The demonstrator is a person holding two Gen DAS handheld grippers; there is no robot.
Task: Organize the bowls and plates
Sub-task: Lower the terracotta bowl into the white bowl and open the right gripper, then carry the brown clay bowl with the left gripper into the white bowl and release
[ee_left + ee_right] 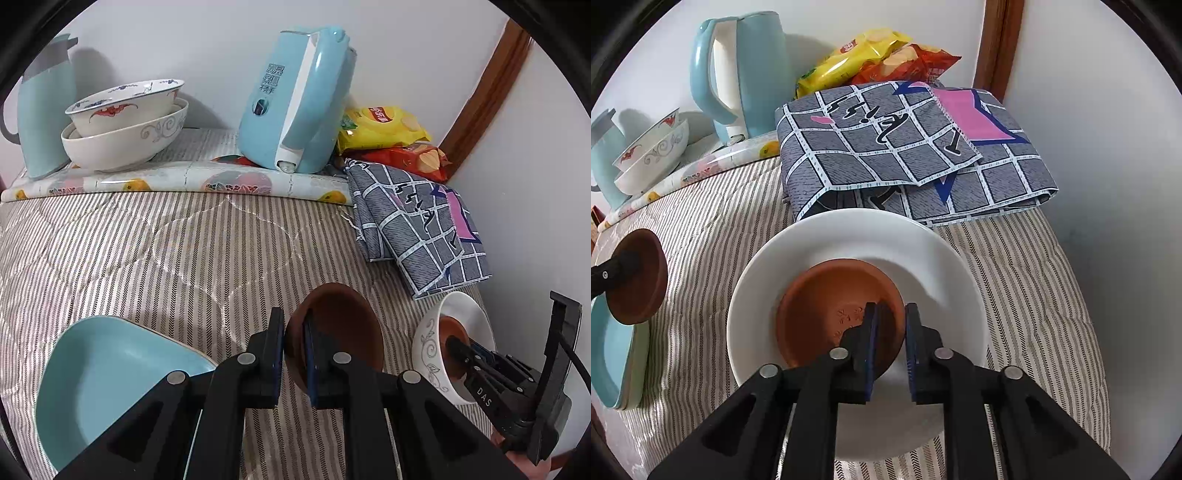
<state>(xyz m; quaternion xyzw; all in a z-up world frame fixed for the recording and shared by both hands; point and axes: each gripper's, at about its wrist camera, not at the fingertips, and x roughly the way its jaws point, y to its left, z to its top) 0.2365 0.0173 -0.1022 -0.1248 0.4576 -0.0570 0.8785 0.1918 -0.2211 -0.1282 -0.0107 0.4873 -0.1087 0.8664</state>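
Closest to the lens, the left claw (293, 354) is clamping the rim of a small brown clay bowl (343, 325), holding it tilted above the striped quilted cloth (147, 258) beside a light blue square plate (110, 369), probably to carry it for nesting. Further right, the right claw (890, 332) is gripping the near rim of a matching terracotta bowl (820, 314), which is sitting inside a white patterned bowl (849, 236). At the back, two large painted bowls (125, 125) are already sitting stacked near a blue electric kettle (295, 99).
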